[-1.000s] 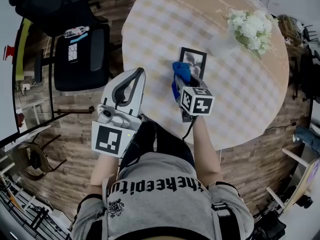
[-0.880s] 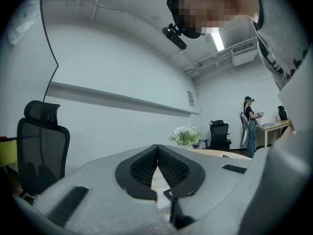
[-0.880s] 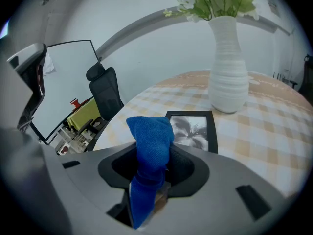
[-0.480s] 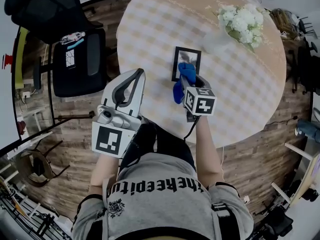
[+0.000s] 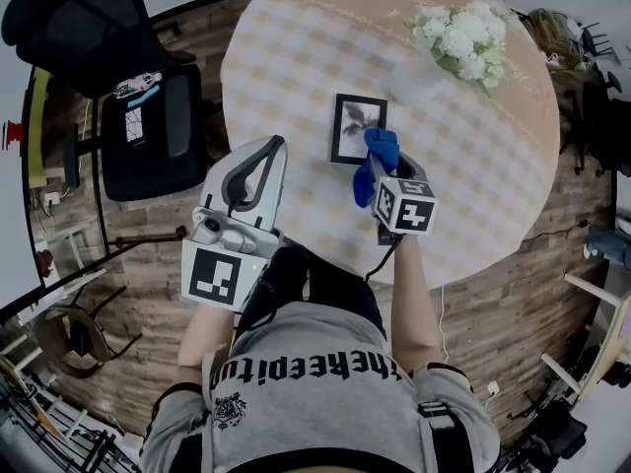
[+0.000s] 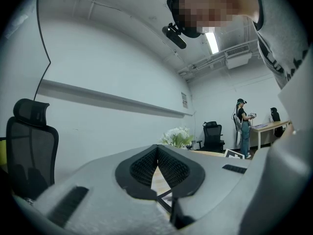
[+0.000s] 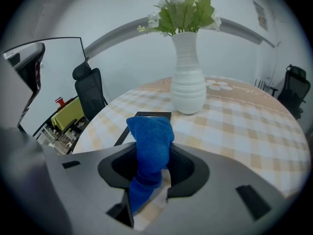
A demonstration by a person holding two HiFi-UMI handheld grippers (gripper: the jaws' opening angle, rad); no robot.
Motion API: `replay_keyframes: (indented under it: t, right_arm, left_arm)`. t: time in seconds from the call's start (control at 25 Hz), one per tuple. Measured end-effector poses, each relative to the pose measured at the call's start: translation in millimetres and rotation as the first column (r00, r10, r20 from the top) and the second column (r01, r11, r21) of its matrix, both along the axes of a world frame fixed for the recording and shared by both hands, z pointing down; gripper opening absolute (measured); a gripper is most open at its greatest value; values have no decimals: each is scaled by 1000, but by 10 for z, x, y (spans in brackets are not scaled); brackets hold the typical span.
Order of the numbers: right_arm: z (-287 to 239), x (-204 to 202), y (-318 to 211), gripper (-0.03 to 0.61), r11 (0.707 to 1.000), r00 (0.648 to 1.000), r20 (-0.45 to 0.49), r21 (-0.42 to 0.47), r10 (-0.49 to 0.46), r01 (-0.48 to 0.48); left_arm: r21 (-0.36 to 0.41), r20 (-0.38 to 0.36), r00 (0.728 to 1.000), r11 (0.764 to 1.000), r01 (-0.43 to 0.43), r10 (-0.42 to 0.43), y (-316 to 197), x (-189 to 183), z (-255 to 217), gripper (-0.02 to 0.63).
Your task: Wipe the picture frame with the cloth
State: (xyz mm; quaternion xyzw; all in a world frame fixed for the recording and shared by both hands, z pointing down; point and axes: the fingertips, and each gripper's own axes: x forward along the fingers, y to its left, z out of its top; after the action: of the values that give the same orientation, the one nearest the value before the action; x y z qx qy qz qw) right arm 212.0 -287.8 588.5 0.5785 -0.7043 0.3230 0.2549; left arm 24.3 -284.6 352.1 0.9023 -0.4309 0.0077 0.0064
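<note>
Two tongs, one job: right tongs (image 5: 383,170) pinch a blue cloth (image 5: 377,151) at the picture frame (image 5: 352,126) lying flat on the checked tabletop (image 5: 473,166), seemingly poised to wipe; left tongs (image 5: 266,148), pressed together and empty, hang aside.

A round surface (image 5: 296,57) with a pale checked cover stands on a wooden floor (image 5: 128,274). Near its far edge a ribbed white vase (image 7: 188,84) stands upright and holds a bunch of white flowers (image 7: 183,9) with green leaves. A black office chair (image 5: 182,116) is beside the surface. Far off, a person (image 6: 243,126) stands at a desk (image 6: 266,127).
</note>
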Motion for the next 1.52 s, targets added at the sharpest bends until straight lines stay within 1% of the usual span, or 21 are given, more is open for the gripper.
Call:
replay_keyframes:
  t: [0.2, 0.44, 0.6, 0.76, 0.92, 1.12, 1.36, 1.52]
  right_arm:
    - [48, 36, 18, 155, 1000, 1000, 28, -9, 14, -13]
    - [78, 34, 6, 158, 1000, 999, 50, 15, 18, -19]
    - [20, 10, 19, 161, 998, 999, 54, 56, -2, -1]
    - [-165, -43, 36, 161, 991, 998, 66, 135, -12, 3]
    - [-446, -94, 83, 161, 977, 998, 65, 214, -9, -6]
    - [-851, -141, 191, 161, 953, 998, 62, 302, 4, -23]
    - [-1331, -188, 420, 161, 915, 998, 52, 401, 21, -40]
    - [-1637, -215, 615, 161, 884, 998, 52, 465, 33, -53]
  left_arm:
    - [4, -4, 1000, 1000, -8, 8, -11, 38, -30, 17]
    - [6, -3, 1000, 1000, -11, 11, -20, 59, -41, 17]
    - [16, 1, 1000, 1000, -18, 18, -2, 99, -77, 17]
    - [36, 4, 1000, 999, -31, 31, 33, 130, -140, 17]
    - [42, 0, 999, 998, -49, 49, 103, 123, -185, 17]
    - [51, 12, 996, 994, -93, 93, 250, 137, -234, 17]
    - [53, 5, 989, 987, -149, 149, 433, 174, -290, 17]
    - [62, 5, 983, 981, -183, 183, 585, 192, -317, 17]
